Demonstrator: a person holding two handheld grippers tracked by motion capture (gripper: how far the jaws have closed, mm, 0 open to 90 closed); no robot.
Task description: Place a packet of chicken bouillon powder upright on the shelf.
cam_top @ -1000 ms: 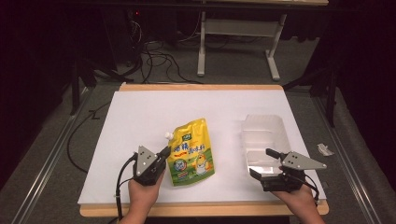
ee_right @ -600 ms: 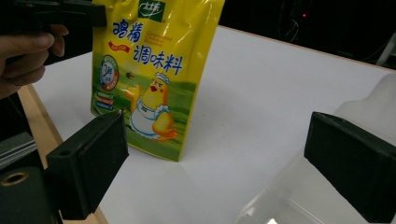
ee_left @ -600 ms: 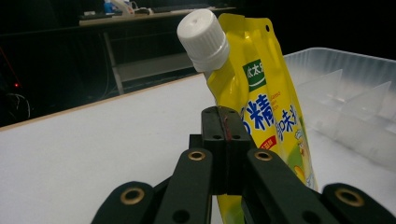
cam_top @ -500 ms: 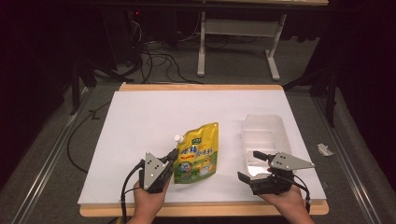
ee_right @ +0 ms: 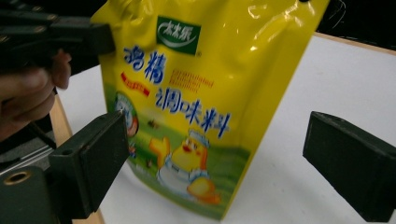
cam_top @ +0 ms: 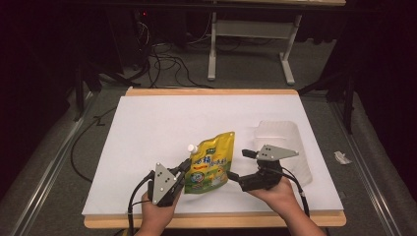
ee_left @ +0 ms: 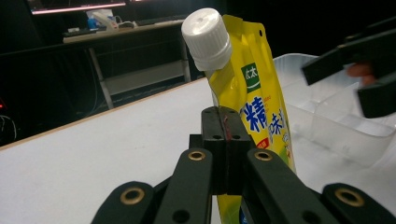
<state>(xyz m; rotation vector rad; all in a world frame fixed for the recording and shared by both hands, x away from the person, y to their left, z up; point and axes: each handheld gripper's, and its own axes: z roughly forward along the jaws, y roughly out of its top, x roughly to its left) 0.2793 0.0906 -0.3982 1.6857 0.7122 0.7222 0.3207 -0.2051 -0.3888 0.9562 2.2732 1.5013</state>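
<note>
A yellow seasoning pouch (cam_top: pixel 212 160) with a white screw cap (cam_top: pixel 192 147) stands tilted near the table's front edge. My left gripper (cam_top: pixel 186 164) is shut on the pouch's left edge below the spout. In the left gripper view the jaws (ee_left: pixel 226 126) pinch the pouch (ee_left: pixel 259 107) under the cap (ee_left: pixel 208 37). My right gripper (cam_top: pixel 238 164) is open just right of the pouch. In the right gripper view the pouch (ee_right: pixel 201 102) faces the wide-apart jaws of my right gripper (ee_right: pixel 219 158), which do not touch it.
A clear plastic container (cam_top: pixel 280 132) lies at the right of the white table sheet (cam_top: pixel 162 123), behind my right hand. The wooden front edge (cam_top: pixel 211 221) runs under both wrists. Desk legs and cables are on the floor beyond the table.
My right gripper has moved left, away from the container and up to the pouch. The left gripper has shifted slightly right with the pouch, which now stands more upright.
</note>
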